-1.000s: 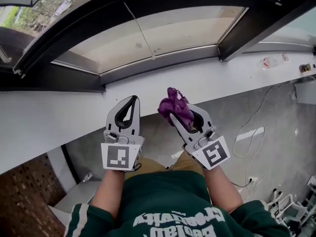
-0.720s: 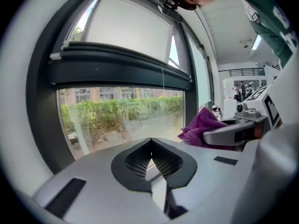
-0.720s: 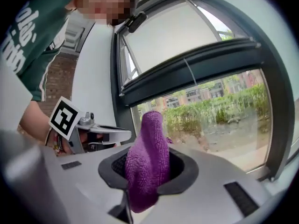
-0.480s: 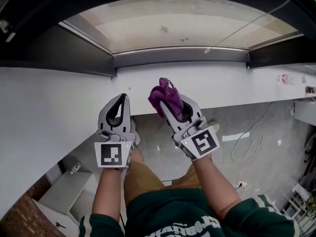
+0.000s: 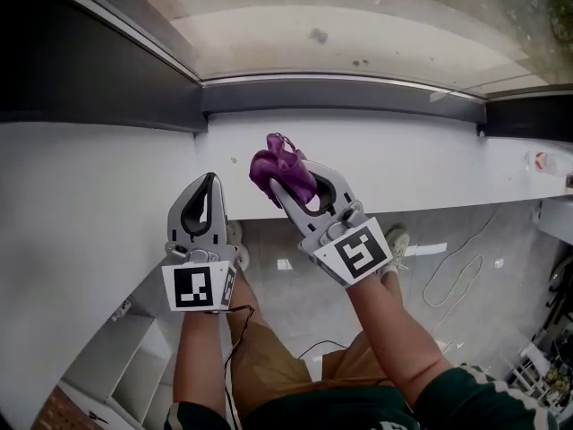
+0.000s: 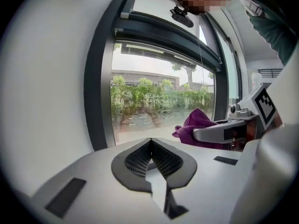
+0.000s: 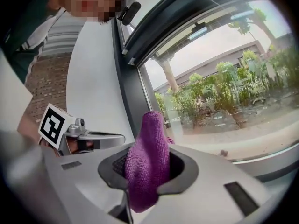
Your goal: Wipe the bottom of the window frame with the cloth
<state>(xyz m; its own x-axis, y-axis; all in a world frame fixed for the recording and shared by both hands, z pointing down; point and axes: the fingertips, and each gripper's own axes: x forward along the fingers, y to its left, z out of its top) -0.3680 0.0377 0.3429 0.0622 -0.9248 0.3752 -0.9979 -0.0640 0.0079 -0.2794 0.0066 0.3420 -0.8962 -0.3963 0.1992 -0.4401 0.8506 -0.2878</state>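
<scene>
Where the head view looks steeply down on both my forearms, my right hand-held gripper [image 5: 295,184] is clenched on the purple cloth [image 5: 273,167], which bunches out past the jaw tips over the smooth white sill [image 5: 430,159], near the dark grey bottom of the window frame [image 5: 340,97]; the right gripper view adds what that one cannot: a fine looped nap on the cloth, folded into a blunt rounded tongue between ridged dark pads; my left hand-held gripper [image 5: 209,186] grasps nothing, and the left gripper view shows its jaws closed, ribbed pads meeting in a point at the tip; that view alone shows green shrubs [image 6: 140,94] and a low building [image 6: 140,77] beyond the glass.
</scene>
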